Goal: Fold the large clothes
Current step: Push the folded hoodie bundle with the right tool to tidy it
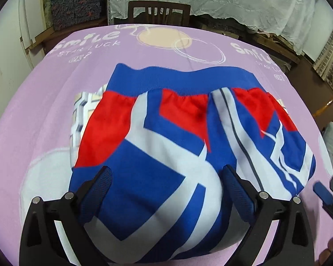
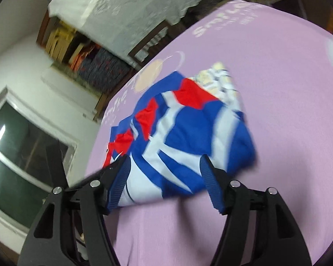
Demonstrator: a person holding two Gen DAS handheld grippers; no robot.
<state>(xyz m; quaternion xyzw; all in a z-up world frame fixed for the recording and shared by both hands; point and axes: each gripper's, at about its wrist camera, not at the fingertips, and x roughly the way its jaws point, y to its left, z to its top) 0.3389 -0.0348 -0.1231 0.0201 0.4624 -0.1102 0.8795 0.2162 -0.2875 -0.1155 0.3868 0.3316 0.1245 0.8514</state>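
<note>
Between the fingers of the left gripper (image 1: 166, 177) there is only loose cloth: the jaws stand spread wide over the near part of the jacket (image 1: 177, 144) and the pads do not press on it. The right gripper (image 2: 164, 168) has its jaws spread too, not as wide, and they frame the near edge of the same garment without pinching it.

This red, blue and white jacket lies already folded into a compact bundle in the middle of the table, on the lilac tablecloth (image 1: 33, 110). Its blue ribbed hem (image 1: 179, 77) is at the far side, and a checked garment (image 1: 82, 104) looks out from under its left side. Beyond the table stands a wooden chair (image 1: 158, 11).

I judge that a fold is finished and both grippers have let go. Next, the bundle may need a last fold or smoothing: for that, each gripper must come down on a near corner and close on all layers together
</note>
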